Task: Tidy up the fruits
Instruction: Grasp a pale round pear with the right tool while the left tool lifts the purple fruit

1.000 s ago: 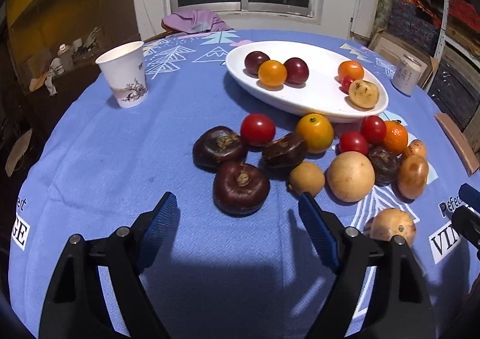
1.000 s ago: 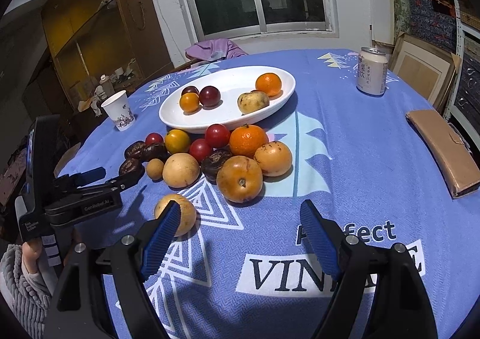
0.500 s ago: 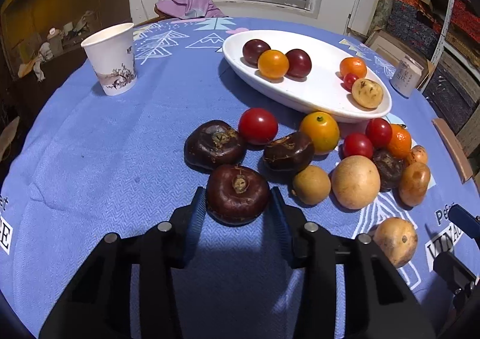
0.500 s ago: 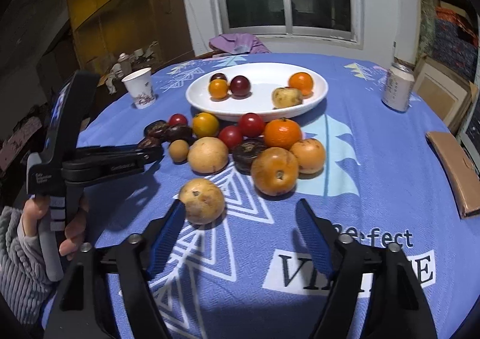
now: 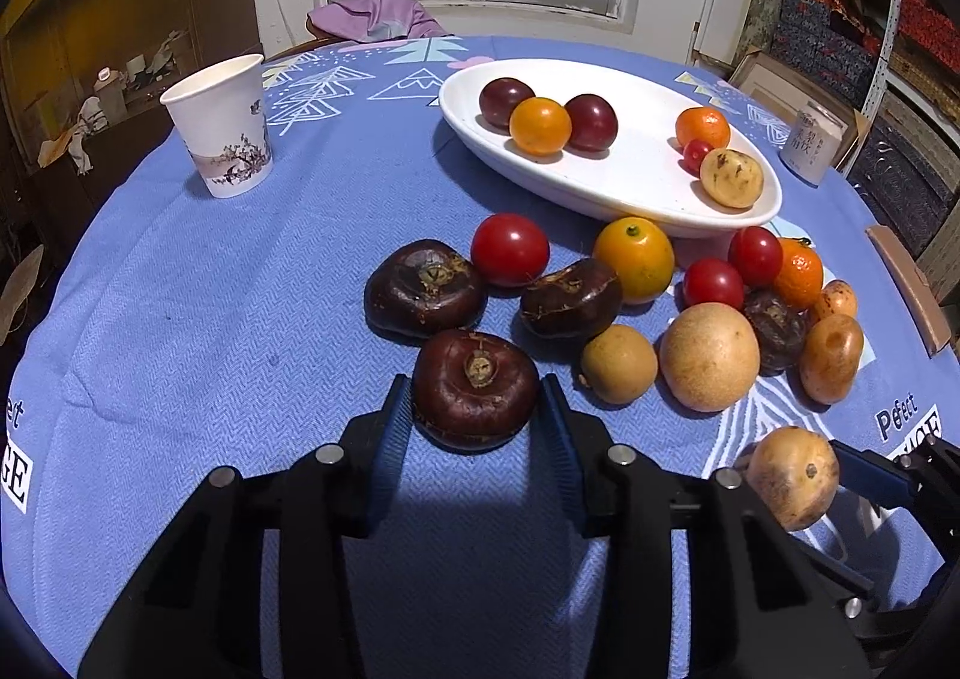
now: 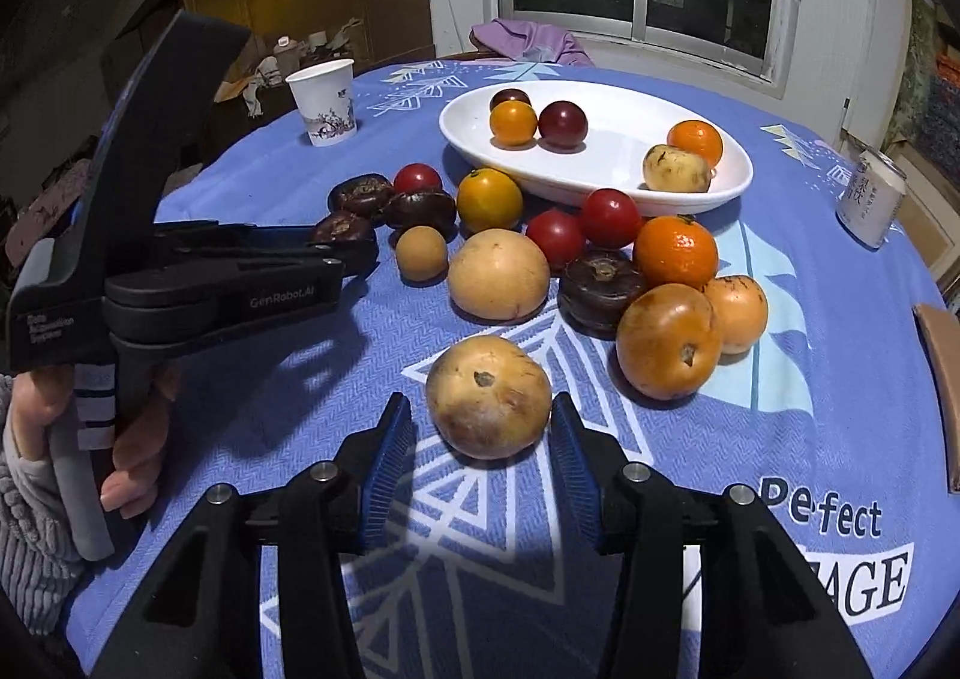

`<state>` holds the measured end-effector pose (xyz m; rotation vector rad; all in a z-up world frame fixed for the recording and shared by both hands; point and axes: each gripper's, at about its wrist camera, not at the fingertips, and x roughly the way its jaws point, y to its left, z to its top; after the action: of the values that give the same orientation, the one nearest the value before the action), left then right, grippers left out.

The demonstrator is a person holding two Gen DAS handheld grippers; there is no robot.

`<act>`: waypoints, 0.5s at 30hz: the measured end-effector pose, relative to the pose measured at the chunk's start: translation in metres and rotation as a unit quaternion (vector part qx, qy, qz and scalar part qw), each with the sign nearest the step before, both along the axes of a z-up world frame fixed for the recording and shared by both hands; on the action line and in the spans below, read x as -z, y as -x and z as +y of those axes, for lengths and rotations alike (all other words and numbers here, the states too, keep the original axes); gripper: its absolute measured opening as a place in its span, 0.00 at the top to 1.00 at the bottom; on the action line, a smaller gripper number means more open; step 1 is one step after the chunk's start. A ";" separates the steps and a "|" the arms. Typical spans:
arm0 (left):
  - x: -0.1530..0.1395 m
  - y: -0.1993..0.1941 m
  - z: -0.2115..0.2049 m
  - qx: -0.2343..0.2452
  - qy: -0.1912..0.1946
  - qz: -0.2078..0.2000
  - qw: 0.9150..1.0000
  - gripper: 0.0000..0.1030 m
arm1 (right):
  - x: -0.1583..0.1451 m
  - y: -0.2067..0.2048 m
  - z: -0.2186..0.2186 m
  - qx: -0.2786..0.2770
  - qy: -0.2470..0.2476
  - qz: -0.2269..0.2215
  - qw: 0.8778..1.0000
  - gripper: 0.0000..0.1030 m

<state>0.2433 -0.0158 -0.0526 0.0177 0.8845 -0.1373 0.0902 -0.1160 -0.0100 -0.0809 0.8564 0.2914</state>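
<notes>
Clamping a glossy maroon fruit (image 5: 474, 388) (tan-stemmed), left gripper (image 5: 477, 409); right gripper (image 6: 483, 427) brackets a blotchy tan fruit (image 6: 487, 395), barely apart.

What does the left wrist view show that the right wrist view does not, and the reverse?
Only the left wrist view shows the blue pads of the left hand-held gripper pressed against both sides of the dark brown fruit. Only the right wrist view shows the person's hand on that gripper's handle and the right hand-held gripper flanking a tan fruit. Both show the white plate, paper cup and can.
</notes>
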 end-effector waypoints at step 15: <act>-0.010 0.016 0.002 0.007 0.010 -0.021 1.000 0.59 | -0.010 0.003 -0.024 0.032 -0.043 -0.011 0.999 0.58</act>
<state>0.2278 -0.0137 -0.0426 0.0072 0.8404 -0.1577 0.0874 -0.1404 0.0001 0.0234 0.8221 0.2675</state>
